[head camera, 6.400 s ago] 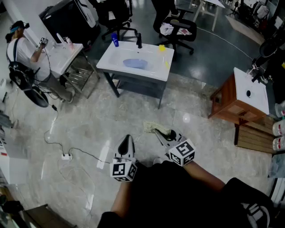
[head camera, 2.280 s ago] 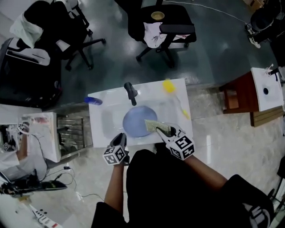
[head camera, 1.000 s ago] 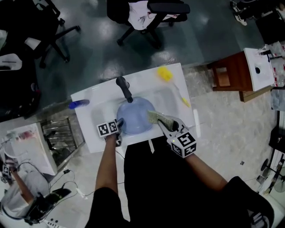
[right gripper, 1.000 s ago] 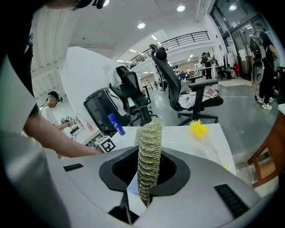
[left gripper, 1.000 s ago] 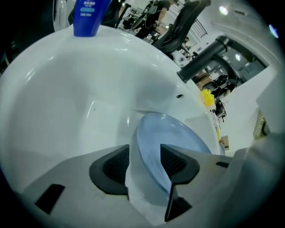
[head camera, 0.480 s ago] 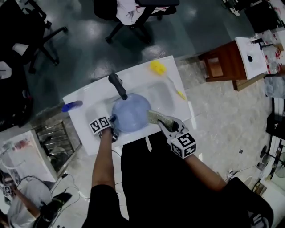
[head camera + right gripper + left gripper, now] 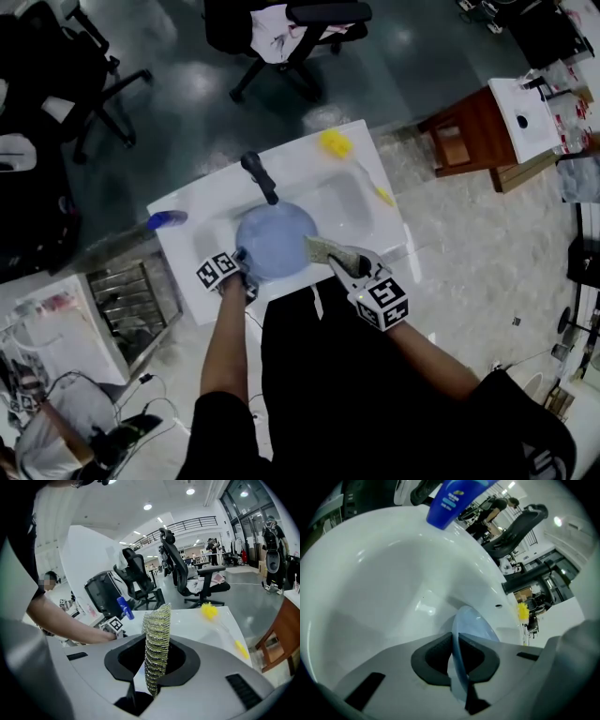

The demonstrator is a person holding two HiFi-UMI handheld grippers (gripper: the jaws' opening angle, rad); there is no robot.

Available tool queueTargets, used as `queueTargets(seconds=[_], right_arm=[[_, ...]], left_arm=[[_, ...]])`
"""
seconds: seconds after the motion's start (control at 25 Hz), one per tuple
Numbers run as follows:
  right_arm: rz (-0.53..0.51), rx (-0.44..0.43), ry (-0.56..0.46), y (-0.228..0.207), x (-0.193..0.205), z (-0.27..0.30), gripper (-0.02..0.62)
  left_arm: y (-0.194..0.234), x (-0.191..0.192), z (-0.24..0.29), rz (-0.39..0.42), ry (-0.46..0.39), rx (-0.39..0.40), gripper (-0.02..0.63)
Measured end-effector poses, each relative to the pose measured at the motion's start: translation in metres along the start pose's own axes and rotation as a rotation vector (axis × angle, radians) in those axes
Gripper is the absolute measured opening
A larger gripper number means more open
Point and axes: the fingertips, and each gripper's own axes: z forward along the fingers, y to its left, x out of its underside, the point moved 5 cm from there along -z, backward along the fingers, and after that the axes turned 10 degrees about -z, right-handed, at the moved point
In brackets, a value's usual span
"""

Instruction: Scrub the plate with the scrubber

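Plate (image 7: 275, 239) rim pinched by left gripper (image 7: 241, 261) (right gripper (image 7: 347, 267) clamps scrubber (image 7: 322, 247)).

Black faucet (image 7: 260, 177) just behind the plate (image 7: 275, 240) — open basin (image 7: 342, 202) rightward, toward yellow brush (image 7: 349, 161)

Left hand-held gripper (image 7: 454, 656), right hand-held gripper (image 7: 151, 660); jaws tight

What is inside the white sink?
A blue plate is in the sink, its edge pinched by the left gripper. Whatever lies beneath the plate is covered.
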Motion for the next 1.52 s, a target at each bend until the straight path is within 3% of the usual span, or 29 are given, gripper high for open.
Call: queueTargets(seconds=[0.2,0.44,0.68,0.88,1.2,1.52], right_arm=[[-0.039,-0.063,-0.09,0.024,-0.021,-0.002,0.061],[-0.116,-0.14,-0.106,0.061,-0.04,0.015,0.061],[-0.295,-0.259,-0.094,0.111,-0.069,0.052,0.061],[-0.377,-0.324,-0.114,0.148,-0.089,0.075,0.061],[-0.489,-0.397,-0.096,0.181,-0.088,0.097,0.061],[-0.545,-0.393,-0.072,0.188,-0.082,0.109,0.061]], left_arm=[[0.001,0.006,-0.039,0.025,-0.061,0.061,0.015],[-0.005,0.019,-0.095,-0.022,-0.147,0.146,0.015],[-0.021,0.029,-0.153,-0.006,-0.296,0.233,0.018],[-0.027,0.037,-0.19,-0.019,-0.373,0.281,0.018],[-0.041,0.048,-0.223,-0.037,-0.457,0.351,0.018],[-0.043,0.06,-0.225,-0.023,-0.455,0.368,0.018]])
